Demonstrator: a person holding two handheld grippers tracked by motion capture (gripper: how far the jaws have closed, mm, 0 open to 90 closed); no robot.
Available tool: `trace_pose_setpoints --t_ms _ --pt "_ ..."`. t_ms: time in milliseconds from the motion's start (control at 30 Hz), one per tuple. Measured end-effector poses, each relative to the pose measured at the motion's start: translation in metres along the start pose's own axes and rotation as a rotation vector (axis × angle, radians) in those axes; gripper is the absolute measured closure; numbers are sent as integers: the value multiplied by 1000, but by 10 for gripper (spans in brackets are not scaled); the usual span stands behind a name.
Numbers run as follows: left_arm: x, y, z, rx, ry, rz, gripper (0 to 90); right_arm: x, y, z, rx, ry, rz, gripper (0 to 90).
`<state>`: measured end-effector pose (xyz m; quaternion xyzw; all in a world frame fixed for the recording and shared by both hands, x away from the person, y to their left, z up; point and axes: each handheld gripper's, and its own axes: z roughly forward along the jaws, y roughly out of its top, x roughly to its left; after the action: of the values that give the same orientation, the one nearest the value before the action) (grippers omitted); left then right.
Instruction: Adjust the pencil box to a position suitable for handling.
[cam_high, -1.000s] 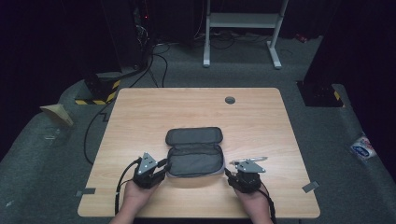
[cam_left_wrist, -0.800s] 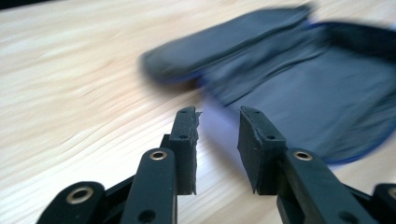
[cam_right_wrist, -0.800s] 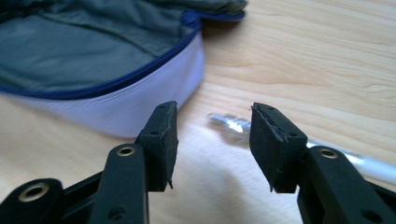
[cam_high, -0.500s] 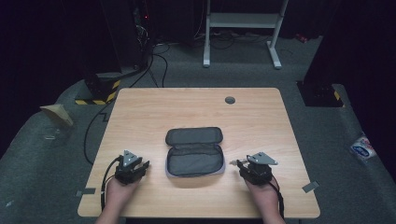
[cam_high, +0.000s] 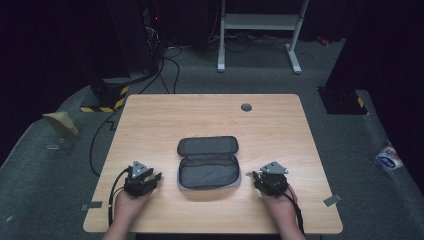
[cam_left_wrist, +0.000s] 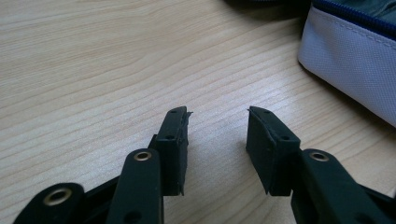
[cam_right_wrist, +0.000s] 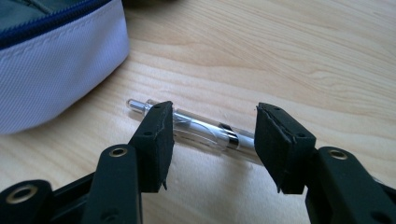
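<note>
Your left claw (cam_left_wrist: 217, 140) sits with its jaws parted about halfway, and they've just been opening; between them there's bare wood grain and no object at all. It rests low over the bench (cam_high: 150, 120), just left of the pouch (cam_high: 208, 162), well clear of it in the high view, where your left claw (cam_high: 142, 178) points toward the pouch's near left corner.

Your right claw (cam_right_wrist: 212, 140) is also spread roughly halfway, jaws just widened, and here there's something in the gap: a clear plastic pen (cam_right_wrist: 196, 128) lying flat on the wood, crosswise to the jaws. The pads aren't pressing on it; the pen lies just beyond the tips, its metal tip poking out past the left jaw and a dark band showing near the right one. From above, your right claw (cam_high: 270, 180) sits just right of the pouch.

The pouch lies open at mid-bench, a rounded oblong with a dark grey lining. Its outer wall is pale woven fabric (cam_right_wrist: 56, 79), finely ribbed, edged by a dark blue zip. The jaw pads are matte black rubbery blocks, slightly frayed at the tips. The bench is light wood-grain laminate, smooth, with a small round grommet (cam_high: 246, 107) toward the far edge.
</note>
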<state>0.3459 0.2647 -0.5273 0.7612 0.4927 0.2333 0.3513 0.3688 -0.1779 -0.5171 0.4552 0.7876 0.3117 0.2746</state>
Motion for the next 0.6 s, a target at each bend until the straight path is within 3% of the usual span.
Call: trace_pose_setpoints --t_ms 367,467,600 --pt "0 0 0 -5 -4 1 585 -9 15 19 57 -32 -16 502" --pt "0 0 0 -5 -4 1 586 -14 18 22 67 -32 -14 535" --pt "0 0 0 -6 -4 1 586 -22 21 25 83 -14 -2 666"
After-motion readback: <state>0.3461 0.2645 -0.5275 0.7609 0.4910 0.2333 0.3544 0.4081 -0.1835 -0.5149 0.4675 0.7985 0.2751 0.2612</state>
